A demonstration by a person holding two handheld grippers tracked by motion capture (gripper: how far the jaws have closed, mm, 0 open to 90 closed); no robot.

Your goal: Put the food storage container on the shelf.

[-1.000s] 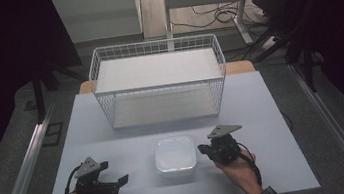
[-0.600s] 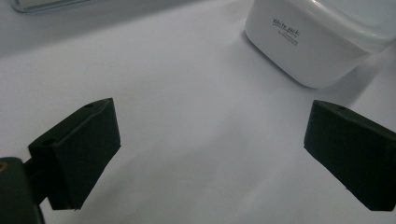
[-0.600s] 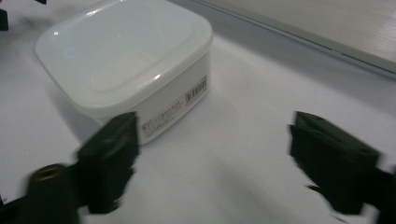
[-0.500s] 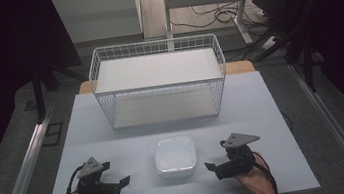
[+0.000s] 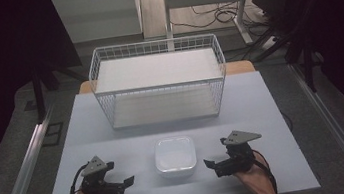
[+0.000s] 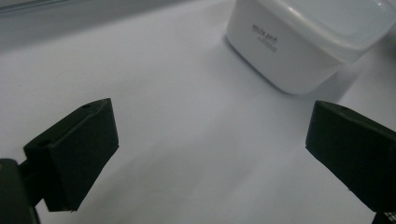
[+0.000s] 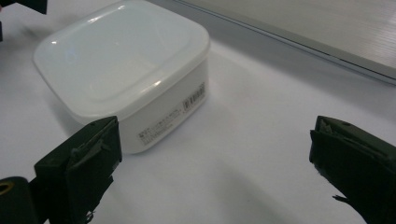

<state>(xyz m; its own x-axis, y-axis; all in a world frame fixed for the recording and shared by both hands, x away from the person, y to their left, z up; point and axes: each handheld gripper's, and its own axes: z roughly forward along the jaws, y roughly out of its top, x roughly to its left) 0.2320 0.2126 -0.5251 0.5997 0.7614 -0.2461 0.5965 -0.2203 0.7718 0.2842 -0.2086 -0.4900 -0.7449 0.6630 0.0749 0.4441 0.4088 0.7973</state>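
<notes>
1. White lidded container (image 5: 175, 156) sits flat and upright near the desk's (image 5: 263, 115) near edge, midway between its left and right edges, lid on.
2. Squarish footprint with rounded corners: no clear long axis. Its sides run roughly parallel to the desk edges; lid faces up; label on one side wall.
3. My right gripper (image 5: 218, 164) has its jaws spread wide, just opened, nothing between them, just beside the container's right side.
4. My left gripper (image 5: 123, 183) is released too, near its left side, apart.
5. Wire basket (image 5: 159, 81) stands toward the far edge, nothing in it. Judgement: early stage, container not yet grasped; lifting and moving remain.
</notes>
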